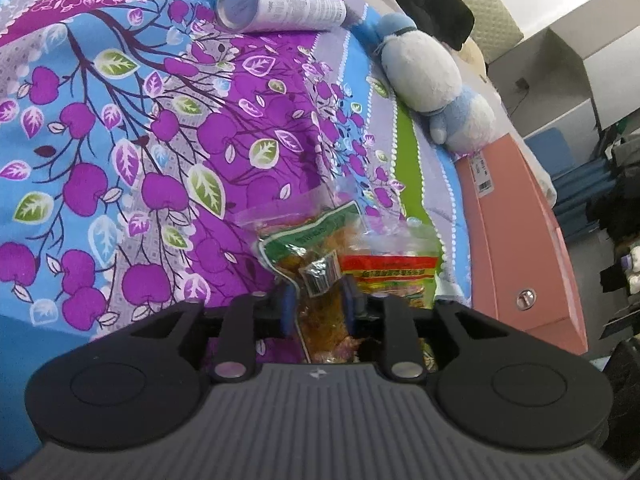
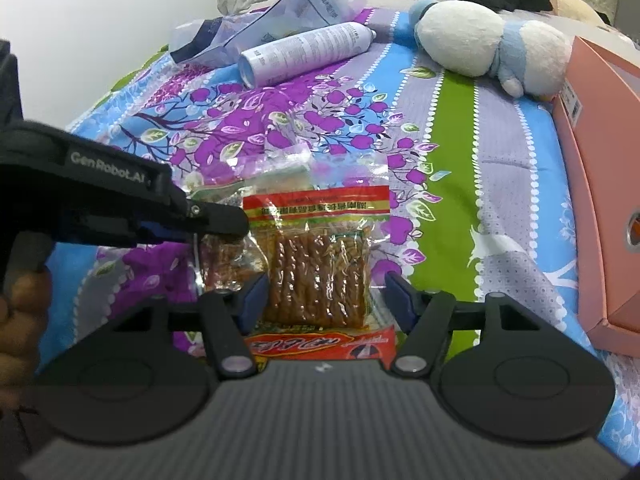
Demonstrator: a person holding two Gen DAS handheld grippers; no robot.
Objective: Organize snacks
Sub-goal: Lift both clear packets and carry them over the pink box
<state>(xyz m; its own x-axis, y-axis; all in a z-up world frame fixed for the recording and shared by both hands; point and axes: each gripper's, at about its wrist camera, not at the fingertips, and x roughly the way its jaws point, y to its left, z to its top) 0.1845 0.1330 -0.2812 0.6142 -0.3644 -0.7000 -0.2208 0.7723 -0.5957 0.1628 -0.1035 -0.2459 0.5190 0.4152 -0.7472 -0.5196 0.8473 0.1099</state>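
Two clear snack packets lie side by side on the flowered bedsheet point(image 2: 460, 168). The green-labelled packet point(image 1: 316, 248) of orange-brown strips sits between the blue pads of my left gripper point(image 1: 317, 292), which stand slightly apart and look open around it. From the right wrist view, the left gripper's fingertip point(image 2: 236, 222) rests over that packet point(image 2: 224, 256). The red-and-yellow-labelled packet point(image 2: 320, 264) of brown sticks lies between the wide-set pads of my right gripper point(image 2: 326, 280), open, with a gap at the right pad. A red wrapper point(image 2: 320, 344) shows beneath it.
A white spray can point(image 2: 308, 54) lies farther back, next to a crumpled clear-and-blue bag point(image 2: 280, 12). A white-and-blue plush toy point(image 2: 488, 44) rests at the back right. A pink box point(image 2: 600, 200) runs along the right edge. A hand point(image 2: 20, 300) holds the left gripper.
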